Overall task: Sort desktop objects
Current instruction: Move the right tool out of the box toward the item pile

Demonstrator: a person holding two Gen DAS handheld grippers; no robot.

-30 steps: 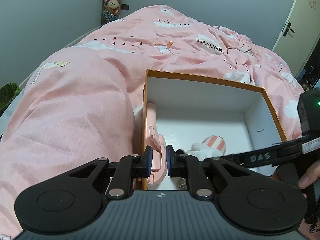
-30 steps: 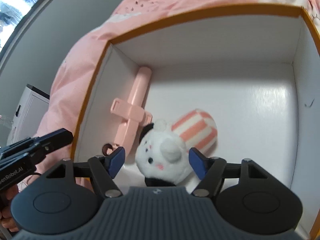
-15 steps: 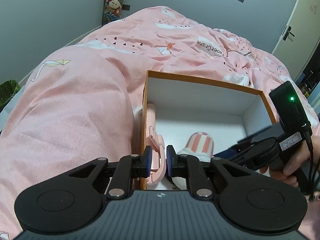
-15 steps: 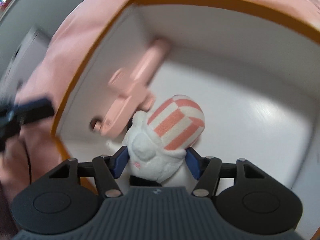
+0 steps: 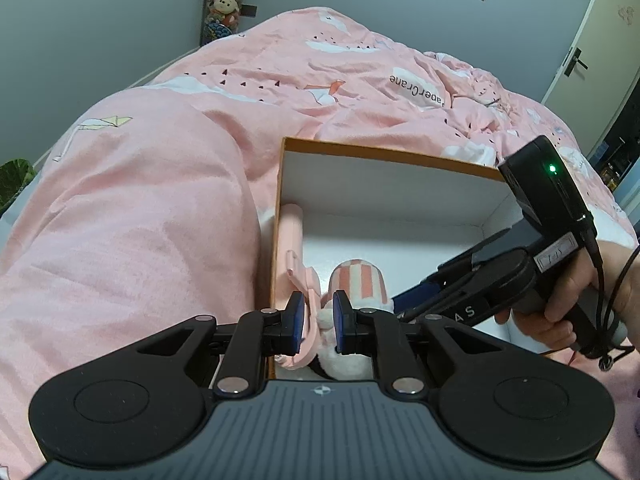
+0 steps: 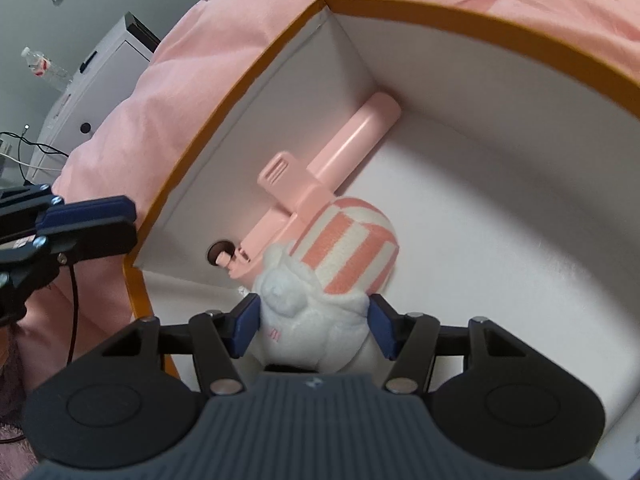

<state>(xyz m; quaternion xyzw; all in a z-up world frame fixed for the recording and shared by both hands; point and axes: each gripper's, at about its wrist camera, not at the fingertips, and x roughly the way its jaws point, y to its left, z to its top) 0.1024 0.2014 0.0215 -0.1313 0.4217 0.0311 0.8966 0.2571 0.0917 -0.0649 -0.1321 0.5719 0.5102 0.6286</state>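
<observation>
Plush toy (image 6: 316, 312) is squeezed by the closing right claw (image 6: 314, 326) inside the orange-rimmed box (image 6: 480, 36) on the pink-quilted bed (image 5: 160, 200); the left claw (image 5: 319, 322) is pressed nearly together, empty.

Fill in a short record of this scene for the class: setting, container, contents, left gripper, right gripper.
setting: pink quilt on a bed
container: open box, orange rim, white inside
contents: pink plastic tool along the side wall; striped plush toy beside it
left gripper: shut, empty, outside the box by its near corner
right gripper: jaws closing, pads against the plush toy's white end
</observation>
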